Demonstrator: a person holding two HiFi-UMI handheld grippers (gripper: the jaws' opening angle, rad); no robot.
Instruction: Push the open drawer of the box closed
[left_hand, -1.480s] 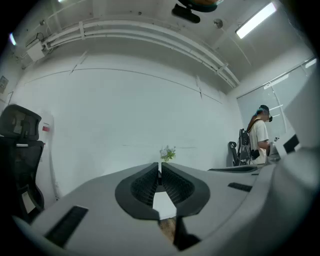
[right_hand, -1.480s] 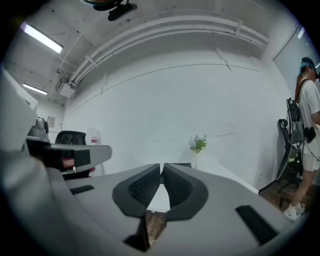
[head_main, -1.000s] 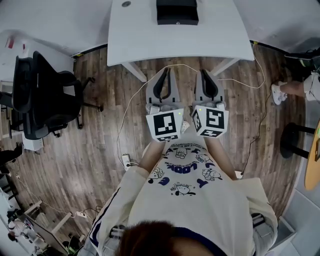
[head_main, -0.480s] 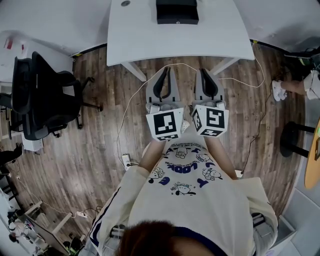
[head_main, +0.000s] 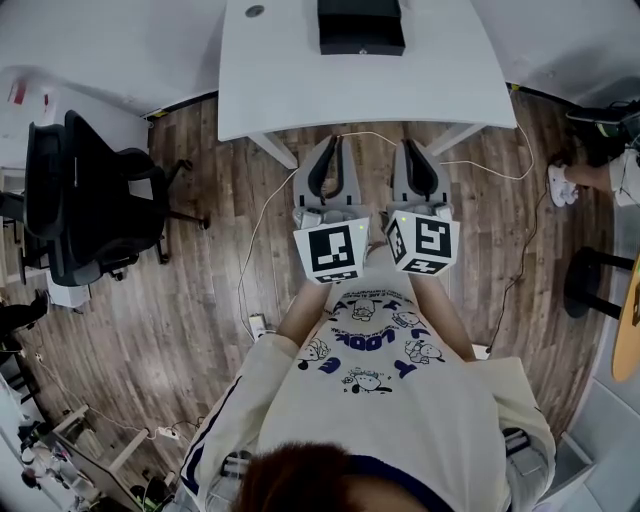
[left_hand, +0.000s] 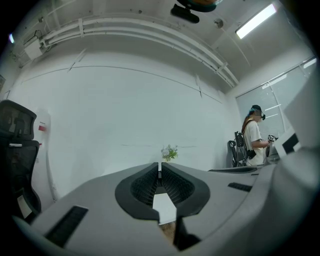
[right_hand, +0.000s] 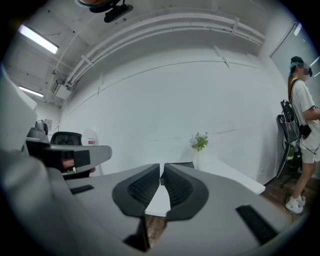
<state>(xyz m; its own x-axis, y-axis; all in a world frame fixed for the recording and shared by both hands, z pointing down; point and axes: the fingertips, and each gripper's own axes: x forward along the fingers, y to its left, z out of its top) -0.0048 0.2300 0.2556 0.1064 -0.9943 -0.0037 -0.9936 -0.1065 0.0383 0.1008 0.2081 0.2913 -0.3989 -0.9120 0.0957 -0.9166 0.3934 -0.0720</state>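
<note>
Moved: almost nothing; both steady mid-frame.
Left claw (head_main: 332, 145): closed, empty.
Right claw (head_main: 408, 147): closed, empty.
Box (head_main: 362, 28): top centre, unreached; push pending.

**Both tongs shut, held level side by side**

You hold your left tongs (head_main: 332, 140) and your right tongs (head_main: 409, 143) out in front of your body. They are side by side, near each other but apart, and both point forward and level.

In the left gripper view the two jaws meet at their tips, with only a thin slit between the ribbed pads and nothing between them. The right gripper view shows the same: jaws together, nothing gripped.

The left marker cube (head_main: 330, 250) and the right marker cube (head_main: 422, 243) sit at the rear of the tongs, closest to you. Your left forearm (head_main: 303, 312) and right forearm (head_main: 447, 318) run back from the cubes to bent elbows close to your sides.
</note>
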